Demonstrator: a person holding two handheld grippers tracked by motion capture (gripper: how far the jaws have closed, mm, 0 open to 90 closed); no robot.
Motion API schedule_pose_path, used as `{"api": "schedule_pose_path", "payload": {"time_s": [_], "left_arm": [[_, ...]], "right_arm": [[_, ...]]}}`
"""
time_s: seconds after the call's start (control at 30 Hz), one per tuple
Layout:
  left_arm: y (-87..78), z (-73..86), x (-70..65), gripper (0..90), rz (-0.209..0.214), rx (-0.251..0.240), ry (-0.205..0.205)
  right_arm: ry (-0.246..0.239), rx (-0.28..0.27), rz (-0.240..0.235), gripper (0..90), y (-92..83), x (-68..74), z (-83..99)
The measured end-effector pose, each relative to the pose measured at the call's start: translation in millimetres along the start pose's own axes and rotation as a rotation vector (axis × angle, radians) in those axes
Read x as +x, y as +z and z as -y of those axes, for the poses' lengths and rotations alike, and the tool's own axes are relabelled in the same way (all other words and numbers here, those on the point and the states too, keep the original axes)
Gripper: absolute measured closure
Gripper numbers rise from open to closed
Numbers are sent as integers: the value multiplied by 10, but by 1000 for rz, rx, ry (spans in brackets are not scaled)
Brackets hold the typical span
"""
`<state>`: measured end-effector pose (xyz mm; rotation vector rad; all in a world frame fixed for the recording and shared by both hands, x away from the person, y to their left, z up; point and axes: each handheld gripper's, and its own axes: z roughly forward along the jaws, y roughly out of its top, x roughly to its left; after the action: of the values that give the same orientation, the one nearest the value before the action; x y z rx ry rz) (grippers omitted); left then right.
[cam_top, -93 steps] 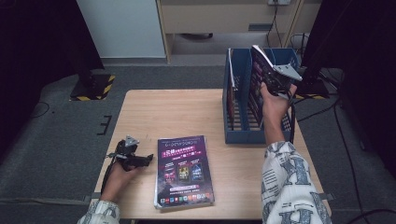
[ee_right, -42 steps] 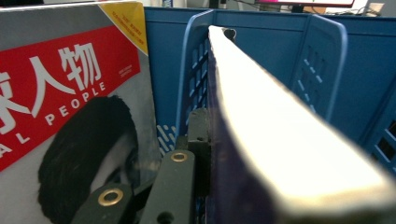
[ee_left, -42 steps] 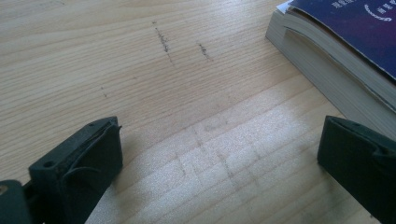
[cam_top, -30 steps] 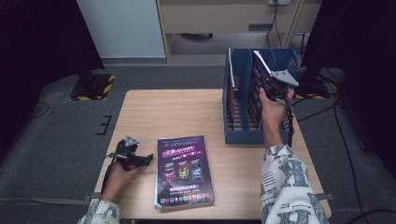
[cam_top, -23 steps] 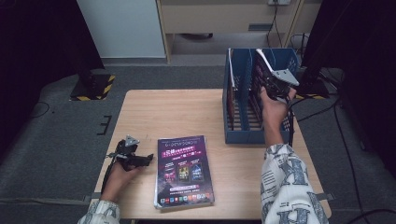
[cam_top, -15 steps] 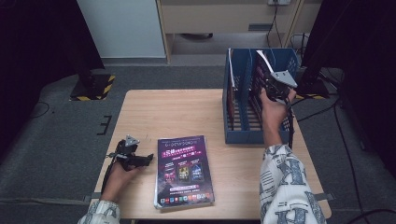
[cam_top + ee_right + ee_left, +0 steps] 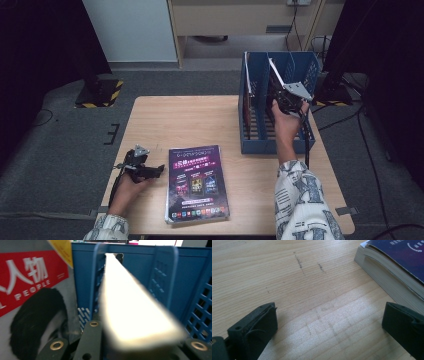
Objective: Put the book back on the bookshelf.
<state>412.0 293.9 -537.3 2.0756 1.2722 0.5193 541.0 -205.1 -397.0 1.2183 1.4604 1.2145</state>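
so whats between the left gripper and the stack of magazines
Nothing: in the high view the left gripper sits just left of the stack of magazines, and the left gripper view shows bare table between its open jaws, up to the stack's edge.

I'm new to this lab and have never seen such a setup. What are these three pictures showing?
A person at a wooden table holds a hand-held two-jaw gripper in each hand. The high view looks down from above; the other two come from cameras riding on the grippers. The left gripper rests open on the table beside a stack of magazines. The right gripper is closed on a magazine, edge-on in its own view, holding it in a slot of the blue file rack. Another magazine stands in the neighbouring slot.
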Motion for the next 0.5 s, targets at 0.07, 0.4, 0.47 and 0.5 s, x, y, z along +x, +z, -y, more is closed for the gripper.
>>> {"api": "schedule_pose_path", "payload": {"time_s": [0.07, 0.4, 0.47, 0.5], "left_arm": [[0, 0, 0, 0, 0, 0, 0], [0, 0, 0, 0, 0, 0, 0], [0, 0, 0, 0, 0, 0, 0], [0, 0, 0, 0, 0, 0, 0]], "right_arm": [[-6, 1, -4, 765, -2, 36, 9], [25, 28, -44, 505, -70, 16, -12], [42, 21, -53, 473, -92, 6, -12], [46, 26, -59, 462, -102, 4, -10]]}}
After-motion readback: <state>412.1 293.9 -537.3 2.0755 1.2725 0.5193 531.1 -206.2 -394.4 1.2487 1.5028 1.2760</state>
